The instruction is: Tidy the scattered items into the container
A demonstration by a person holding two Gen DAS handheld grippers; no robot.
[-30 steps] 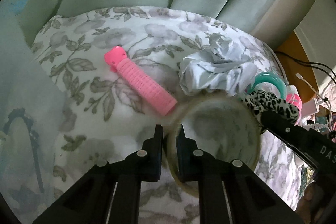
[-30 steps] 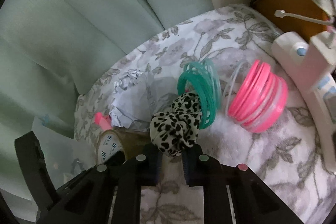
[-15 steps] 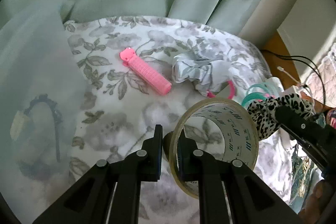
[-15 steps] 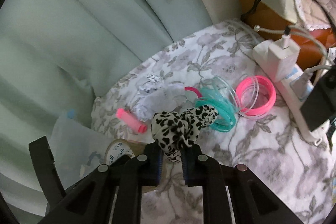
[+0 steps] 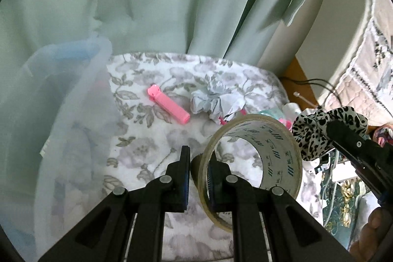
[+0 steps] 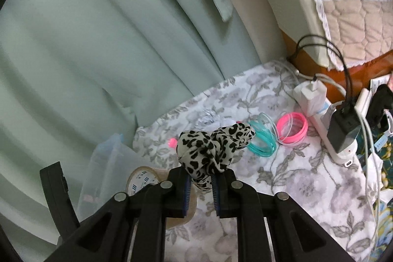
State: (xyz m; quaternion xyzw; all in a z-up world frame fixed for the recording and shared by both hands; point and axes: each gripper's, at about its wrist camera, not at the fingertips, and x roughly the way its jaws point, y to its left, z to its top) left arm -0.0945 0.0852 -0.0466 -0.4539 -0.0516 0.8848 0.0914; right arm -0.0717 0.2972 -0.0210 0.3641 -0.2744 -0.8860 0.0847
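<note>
Both claws are rising away from the floral-covered counter (image 5: 152, 149) compared with a second ago, so the items on it are looking smaller and the translucent container (image 5: 73, 114) is coming into the left wrist view. The left claw (image 5: 199, 171) is pinching the wall of a clear tape roll (image 5: 253, 158), one finger inside the ring and one outside, and is carrying it clear of the counter. The right claw (image 6: 200, 184) is clamping a leopard-print scrunchie (image 6: 211, 146), which is also hanging in the air.

Neither carried item is lying in the container; both are hovering to its right. Something dark and something pinkish are showing faintly through the container wall, though what they are I cannot tell. Left lying on the counter are a pink hair roller (image 5: 169, 108), a crumpled paper ball (image 5: 213, 101), a teal set of bangles (image 6: 261, 136) and a pink set of bangles (image 6: 292, 128). By my judgement the tidying is partway along: two items are in transit and at least four are waiting on the counter.
</note>
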